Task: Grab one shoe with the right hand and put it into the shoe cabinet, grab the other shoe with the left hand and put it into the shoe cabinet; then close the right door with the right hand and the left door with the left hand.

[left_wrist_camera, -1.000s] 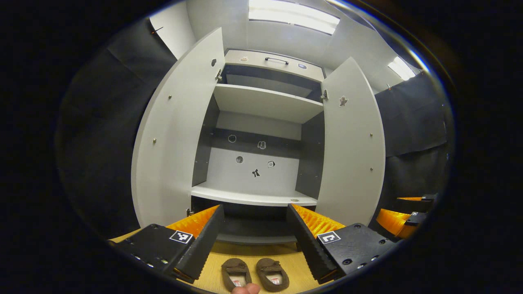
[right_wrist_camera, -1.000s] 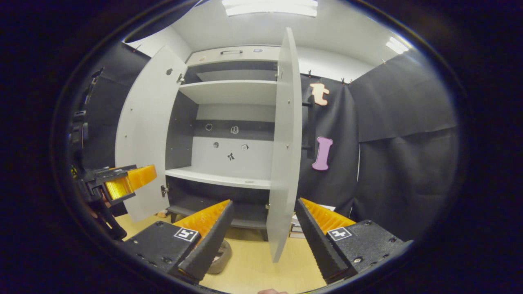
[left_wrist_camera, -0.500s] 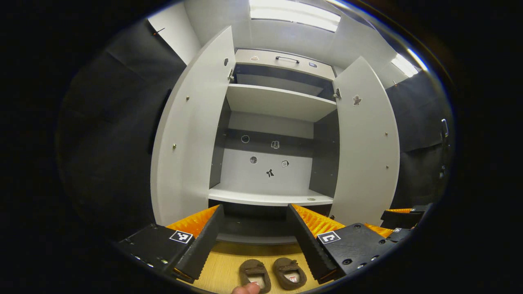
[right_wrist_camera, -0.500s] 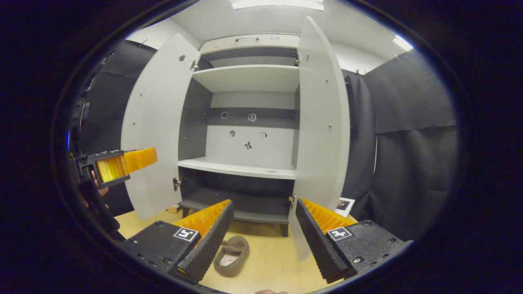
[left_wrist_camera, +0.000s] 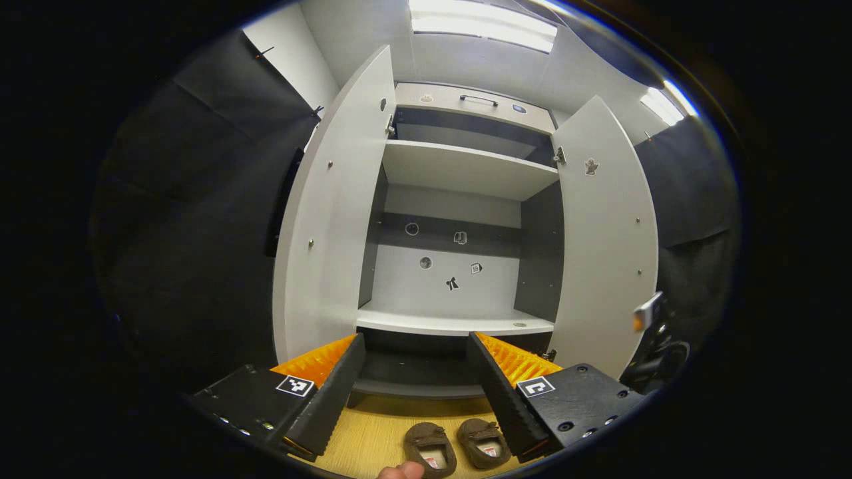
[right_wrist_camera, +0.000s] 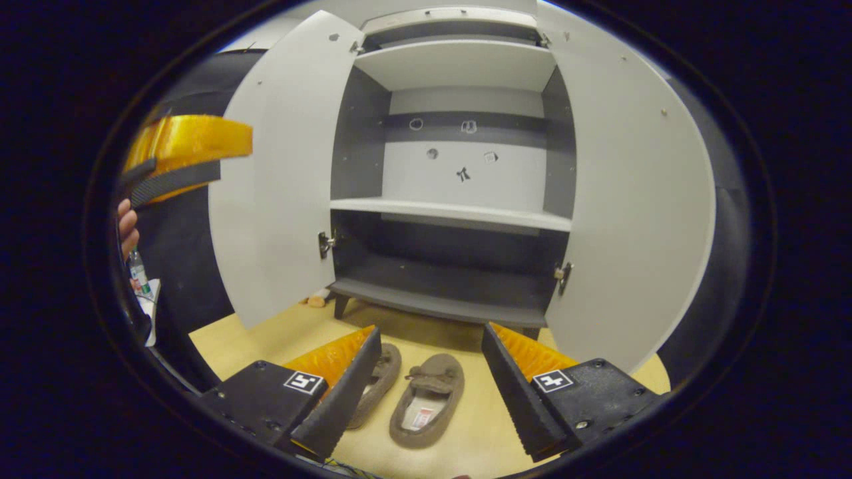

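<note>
well, right gripper (right_wrist_camera: 429,372) gapes over shoes (right_wrist_camera: 426,406); cabinet (right_wrist_camera: 459,213) open

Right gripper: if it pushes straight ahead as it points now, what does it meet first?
Probably the right-hand shoe on the floor, which lies between the open right gripper fingers; beyond it stands the shoe cabinet. Depth is hard to judge.

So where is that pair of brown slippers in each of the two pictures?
Left gripper view: pair of brown slippers at the bottom edge, on the wooden floor.
Right gripper view: low centre, the left one partly hidden.
Shared landmark: the open shoe cabinet behind them.
</note>
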The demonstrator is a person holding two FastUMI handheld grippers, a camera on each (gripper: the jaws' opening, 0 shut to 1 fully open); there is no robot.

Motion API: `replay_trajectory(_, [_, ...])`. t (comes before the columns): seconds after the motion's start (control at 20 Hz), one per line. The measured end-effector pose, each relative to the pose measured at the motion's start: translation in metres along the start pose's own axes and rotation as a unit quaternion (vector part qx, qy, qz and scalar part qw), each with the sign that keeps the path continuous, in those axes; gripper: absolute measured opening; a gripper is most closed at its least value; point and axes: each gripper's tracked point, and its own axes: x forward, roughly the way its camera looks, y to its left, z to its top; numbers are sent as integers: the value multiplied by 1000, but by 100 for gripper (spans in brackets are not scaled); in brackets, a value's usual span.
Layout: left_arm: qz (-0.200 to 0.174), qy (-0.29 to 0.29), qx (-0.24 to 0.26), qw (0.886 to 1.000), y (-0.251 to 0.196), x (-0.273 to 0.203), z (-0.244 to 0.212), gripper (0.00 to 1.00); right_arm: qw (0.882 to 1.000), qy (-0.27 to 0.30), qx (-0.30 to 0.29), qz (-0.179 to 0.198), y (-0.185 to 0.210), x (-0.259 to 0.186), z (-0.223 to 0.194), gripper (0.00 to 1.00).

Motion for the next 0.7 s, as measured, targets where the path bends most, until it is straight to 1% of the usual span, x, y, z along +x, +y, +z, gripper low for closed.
replay_trajectory(0.1, [1, 2, -1, 1000, 3, -3, -1, 94, 999, 44, 5, 13, 12, 17, -33, 98])
replay_trajectory(0.2, [4, 0, 1, 1000, 7, -5, -1, 94, 996, 83, -1, 17, 18, 32, -62, 92])
replay_trajectory(0.25, [7, 1, 2, 1000, 10, -6, -2, 94, 995, 98, -2, 18, 20, 37, -75, 85])
replay_trajectory(0.4, [11, 2, 2, 1000, 16, -9, -4, 94, 989, 144, 3, 16, 20, 54, -108, 82])
replay_trajectory(0.45, [12, 2, 1, 1000, 16, -10, -4, 94, 987, 158, 5, 15, 20, 59, -116, 72])
replay_trajectory(0.5, [13, 3, 1, 1000, 18, -11, -5, 94, 986, 169, 6, 14, 19, 66, -123, 74])
replay_trajectory(0.65, [16, 7, 0, 1000, 21, -13, -7, 95, 983, 185, 2, 11, 20, 81, -134, 67])
replay_trajectory(0.7, [16, 8, -1, 1000, 22, -13, -8, 95, 982, 190, -3, 8, 20, 87, -135, 66])
